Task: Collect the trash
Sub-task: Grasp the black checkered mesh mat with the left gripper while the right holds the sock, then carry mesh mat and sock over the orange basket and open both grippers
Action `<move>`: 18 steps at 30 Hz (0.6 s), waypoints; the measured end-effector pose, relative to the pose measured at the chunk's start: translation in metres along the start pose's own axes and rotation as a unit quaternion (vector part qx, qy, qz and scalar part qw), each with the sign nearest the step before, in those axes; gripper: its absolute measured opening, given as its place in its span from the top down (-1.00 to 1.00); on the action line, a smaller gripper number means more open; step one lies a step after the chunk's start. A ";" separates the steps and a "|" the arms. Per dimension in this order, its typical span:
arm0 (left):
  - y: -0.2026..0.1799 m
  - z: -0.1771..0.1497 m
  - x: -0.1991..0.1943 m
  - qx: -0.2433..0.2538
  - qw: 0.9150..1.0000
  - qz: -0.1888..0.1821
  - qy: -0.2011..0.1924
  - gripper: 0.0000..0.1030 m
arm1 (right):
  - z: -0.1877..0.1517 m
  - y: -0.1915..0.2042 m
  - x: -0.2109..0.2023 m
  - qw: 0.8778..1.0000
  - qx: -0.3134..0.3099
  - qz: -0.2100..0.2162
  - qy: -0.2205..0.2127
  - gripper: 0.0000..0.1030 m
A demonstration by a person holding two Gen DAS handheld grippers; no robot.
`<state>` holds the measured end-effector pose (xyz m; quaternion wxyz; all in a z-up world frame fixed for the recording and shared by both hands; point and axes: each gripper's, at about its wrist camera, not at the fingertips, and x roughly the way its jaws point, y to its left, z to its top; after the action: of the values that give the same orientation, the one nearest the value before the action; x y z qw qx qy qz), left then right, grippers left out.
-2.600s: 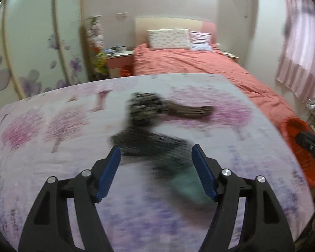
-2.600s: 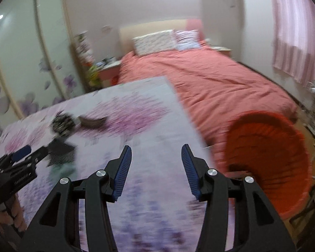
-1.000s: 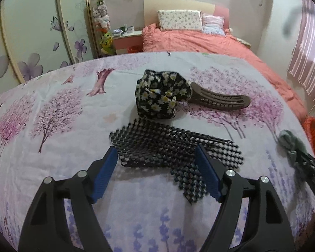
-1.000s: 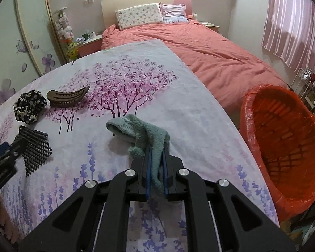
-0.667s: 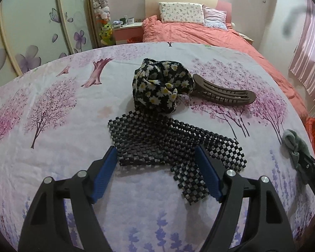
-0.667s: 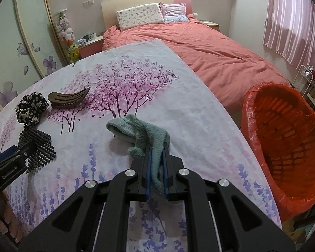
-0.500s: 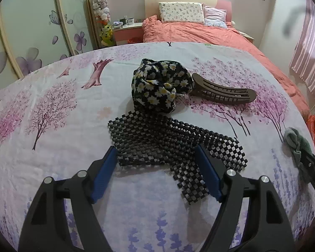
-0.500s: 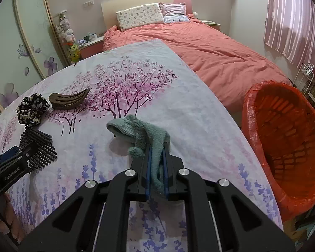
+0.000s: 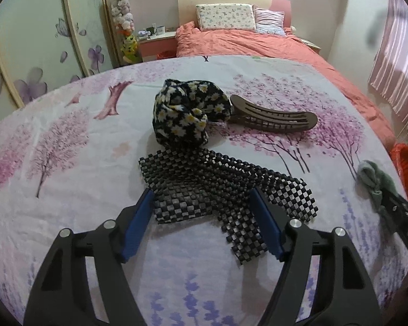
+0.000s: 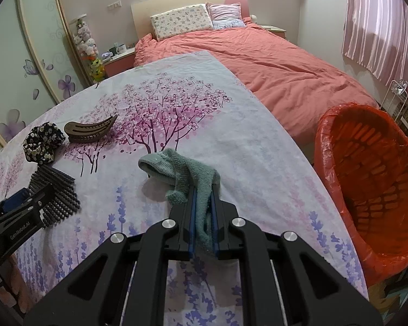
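A black mesh mat (image 9: pixel 223 179) lies crumpled on the flowered sheet (image 9: pixel 68 190). My left gripper (image 9: pixel 200 193) straddles its near edge. Its jaws are closing with the mat between them, and the blue pads (image 9: pixel 138 220) stand clear of it. Behind the mat sit a daisy-print scrunchie (image 9: pixel 189 115) and a brown hair clip (image 9: pixel 274 118). My right gripper (image 10: pixel 203 190) is shut on a green sock (image 10: pixel 182 171), which hangs forward over the sheet. The orange-lined trash basket (image 10: pixel 329 163) stands on the floor to its right, empty as far as I see.
The sheet covers a table that ends close to the basket. Beyond it stand a bed with a salmon duvet (image 10: pixel 272 65), a nightstand (image 9: pixel 156 43) and sliding wardrobe doors (image 9: pixel 40 54). A pink curtain (image 10: pixel 380 27) and a wire rack (image 10: pixel 397 95) are on the right.
Since the oldest frames my right gripper has shut on the green sock and holds still. My left gripper has come nearer the mesh mat, its jaws slightly narrower.
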<state>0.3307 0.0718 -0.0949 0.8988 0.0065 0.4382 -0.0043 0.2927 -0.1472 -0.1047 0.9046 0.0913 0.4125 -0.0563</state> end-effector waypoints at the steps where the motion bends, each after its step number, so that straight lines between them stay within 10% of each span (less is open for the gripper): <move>1: 0.000 0.000 0.001 -0.003 1.000 -0.003 0.001 -0.37 | 0.000 0.000 0.000 1.000 0.000 0.000 0.000 0.80; 4: -0.002 0.000 0.000 0.002 1.000 -0.015 0.000 -0.17 | 0.000 0.000 0.001 1.000 0.000 0.000 0.000 0.80; 9: -0.020 0.000 -0.003 0.043 0.998 -0.036 -0.008 0.72 | 0.000 0.000 0.000 1.000 0.001 0.001 0.000 0.80; 18: -0.024 -0.011 -0.021 0.044 0.996 -0.067 -0.030 0.89 | -0.002 -0.004 -0.003 1.000 0.003 0.017 -0.002 0.82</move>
<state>0.3090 0.0485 -0.0852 0.9081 0.0165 0.4098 -0.0845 0.2887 -0.1505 -0.1043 0.9058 0.1011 0.4092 -0.0425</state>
